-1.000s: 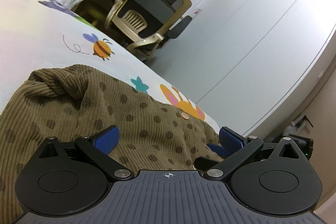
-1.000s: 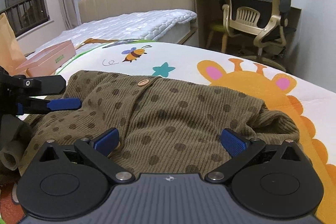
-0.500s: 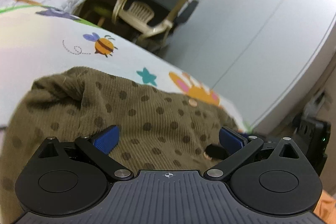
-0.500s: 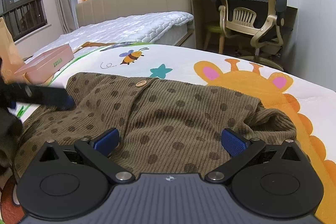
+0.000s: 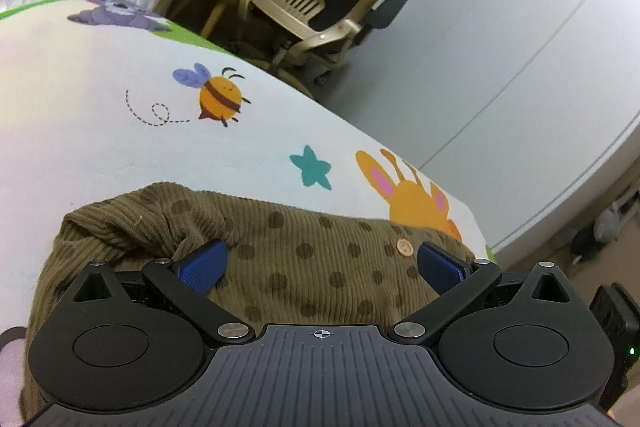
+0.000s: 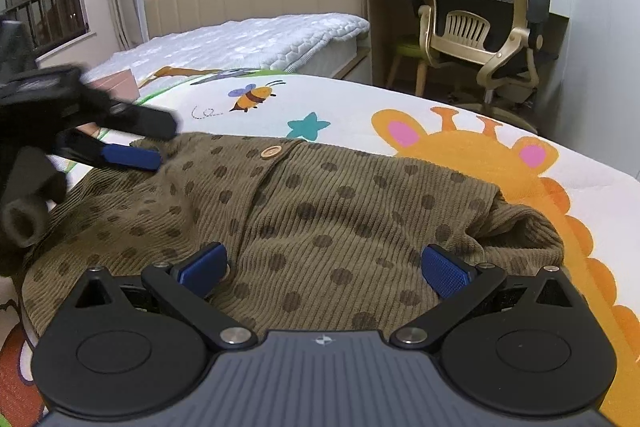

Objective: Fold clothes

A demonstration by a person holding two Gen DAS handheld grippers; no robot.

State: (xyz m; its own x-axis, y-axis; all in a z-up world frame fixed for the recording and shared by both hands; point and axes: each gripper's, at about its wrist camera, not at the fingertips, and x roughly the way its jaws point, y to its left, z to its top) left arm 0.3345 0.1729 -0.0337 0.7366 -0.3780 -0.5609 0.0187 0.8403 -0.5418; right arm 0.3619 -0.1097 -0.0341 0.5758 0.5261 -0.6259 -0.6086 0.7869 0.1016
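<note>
An olive-brown ribbed cardigan with dark dots (image 6: 320, 211) lies flat on a white cartoon-print mat (image 6: 360, 107) (bee, star, giraffe). The left gripper (image 5: 320, 263) and right gripper (image 6: 324, 267) both hang over it, jaws wide. Beyond: a quilted bed (image 6: 248, 39) and a beige office chair (image 6: 476, 15).

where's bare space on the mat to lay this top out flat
Free: the white stretch of mat left of the bee print, and the strip between the star print and the garment's far edge. The giraffe print area beyond its right side is bare too. Crowded: the garment's left corner, where the left gripper hovers.
</note>
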